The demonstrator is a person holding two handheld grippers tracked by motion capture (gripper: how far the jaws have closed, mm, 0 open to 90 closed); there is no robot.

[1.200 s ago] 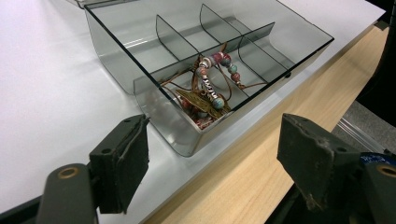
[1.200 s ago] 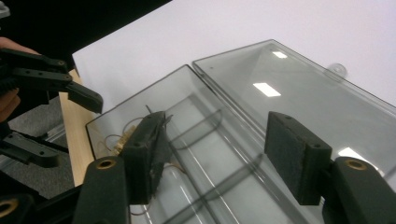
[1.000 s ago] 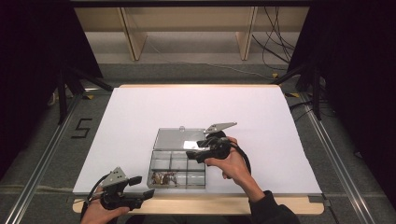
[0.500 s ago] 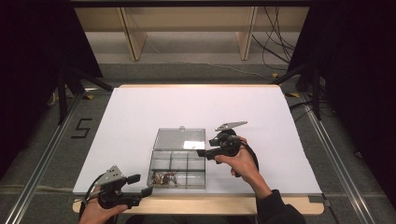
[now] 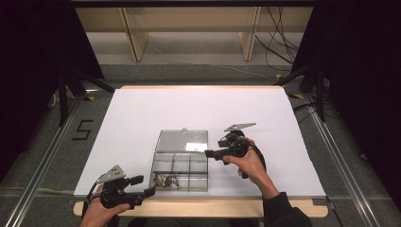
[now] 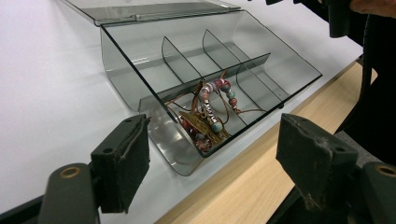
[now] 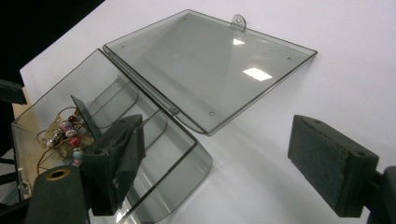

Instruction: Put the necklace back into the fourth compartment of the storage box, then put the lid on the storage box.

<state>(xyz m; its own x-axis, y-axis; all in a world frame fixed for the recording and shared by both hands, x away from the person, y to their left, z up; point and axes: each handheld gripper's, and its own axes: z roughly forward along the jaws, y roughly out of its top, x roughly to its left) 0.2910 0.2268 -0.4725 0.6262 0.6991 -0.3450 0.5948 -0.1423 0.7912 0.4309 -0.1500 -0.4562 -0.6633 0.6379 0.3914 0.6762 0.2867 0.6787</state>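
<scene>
Your right gripper [image 5: 210, 154] has its fingers [image 7: 334, 165] spread wide with nothing between them; the jaws have just been opening, and they point at the right side of the box [image 5: 180, 171] without touching it. Your left gripper [image 5: 145, 186] is released too, its fingers [image 6: 122, 161] standing well apart and empty, and it sits at the front edge of the table [image 5: 142, 113], near the front left corner, just left of the box. That box is a clear smoked-plastic case resting on the white table close to the front edge, about midway along it. It stands open: its lid [image 5: 182, 141] lies flat on the table behind it, hinged along the box's back wall, with a small tab at the lid's far edge. Dividers split the box into compartments. Beads [image 6: 210, 112] on brown cord lie tangled in the front left compartment, the one nearest your left gripper. In the left gripper view the beads lie between and beyond the two pads. In the right gripper view the lid [image 7: 205, 65] lies just ahead and the beads [image 7: 65, 133] show at the far left.
</scene>
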